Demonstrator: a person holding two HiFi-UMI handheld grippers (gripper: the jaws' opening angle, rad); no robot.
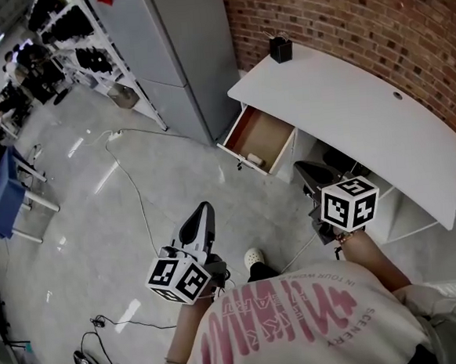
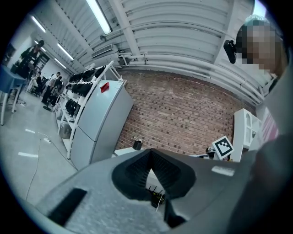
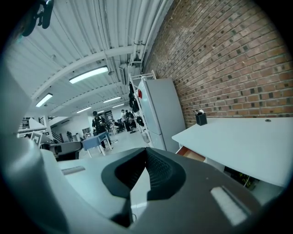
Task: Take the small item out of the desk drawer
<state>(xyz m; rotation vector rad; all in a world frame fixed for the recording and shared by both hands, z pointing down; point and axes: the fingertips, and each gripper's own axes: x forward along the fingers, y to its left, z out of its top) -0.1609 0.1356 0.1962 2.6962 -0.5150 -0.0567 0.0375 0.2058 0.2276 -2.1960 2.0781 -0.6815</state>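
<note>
Standing short of the white tabletop (image 1: 348, 113), head view: the desk drawer (image 1: 275, 126) hangs open, and the small item (image 1: 255, 161), a pale block, lies in its near front corner. Your right tool (image 1: 301, 168) is near that drawer, with the item off its tip toward the picture's left. Your left tool (image 1: 203, 210) is farther back over the floor, so the right is the nearer one.

— Which way does the item run?

— Too small to say for sure, though it seems to lie along the drawer's front wall.

— And the left gripper view?

— Your left tool (image 2: 149, 153) has its jaws together at the tip, with nothing in them. It points level at the brick wall (image 2: 183, 114) and the black pen holder (image 2: 137, 145). The drawer is out of sight there.

— The right gripper view?

— Your right tool (image 3: 145, 151) is closed and empty too. The desk drawer (image 3: 192, 154) shows just right of its jaws, under the tabletop (image 3: 247, 141), with the item hidden inside. As I judge it, you'll need to part those jaws and bring the tip right and down into that corner.
</note>
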